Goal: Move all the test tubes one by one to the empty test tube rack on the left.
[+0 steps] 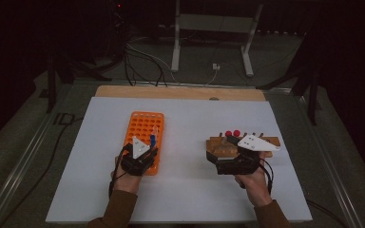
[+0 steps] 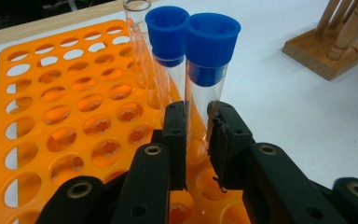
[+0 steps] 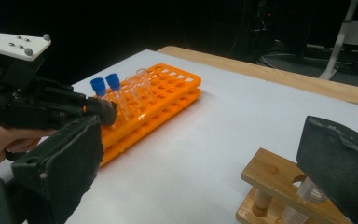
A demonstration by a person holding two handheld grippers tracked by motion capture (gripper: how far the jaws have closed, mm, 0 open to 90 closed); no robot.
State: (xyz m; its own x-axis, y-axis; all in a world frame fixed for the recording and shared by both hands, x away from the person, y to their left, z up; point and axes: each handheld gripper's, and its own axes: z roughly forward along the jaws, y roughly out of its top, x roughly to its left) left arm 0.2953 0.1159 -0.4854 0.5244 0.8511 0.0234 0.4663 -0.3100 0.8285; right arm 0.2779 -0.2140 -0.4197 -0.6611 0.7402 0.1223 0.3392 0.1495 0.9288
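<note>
White surface (image 1: 190, 190) carries two racks, well apart: orange rack (image 1: 144, 137) on the person's left, wooden rack (image 1: 228, 145) on the right. Probably laid out one per hand, so tubes can go between them.

Orange rack: grid of round holes, mostly free. Three tubes stand upright in a row at its near right side: two blue-capped, then one uncapped clear tube (image 2: 137, 42) behind them. The holes keep them vertical and apart enough for jaws to slip around a single one.

Wooden rack: red-capped tubes (image 1: 233, 134) stand at its far side; in the right gripper view its top board (image 3: 279, 179) has holes with clear tubes below.

Left tool (image 2: 196, 140): over the near end of the orange rack, jaws nearly closed around the lower glass of the nearest blue-capped tube (image 2: 207, 74), one jaw each side, pads at or touching the glass. Looks like a grip, low on the body, cap well above the jaws. The tube's foot sits in its hole. The second blue-capped tube (image 2: 168, 51) is just beside it, outside the jaws.

Right tool (image 3: 205, 163): jaws wide apart, nothing between them, hovering at the near left end of the wooden rack. Judged as waiting while the left tool works.
</note>
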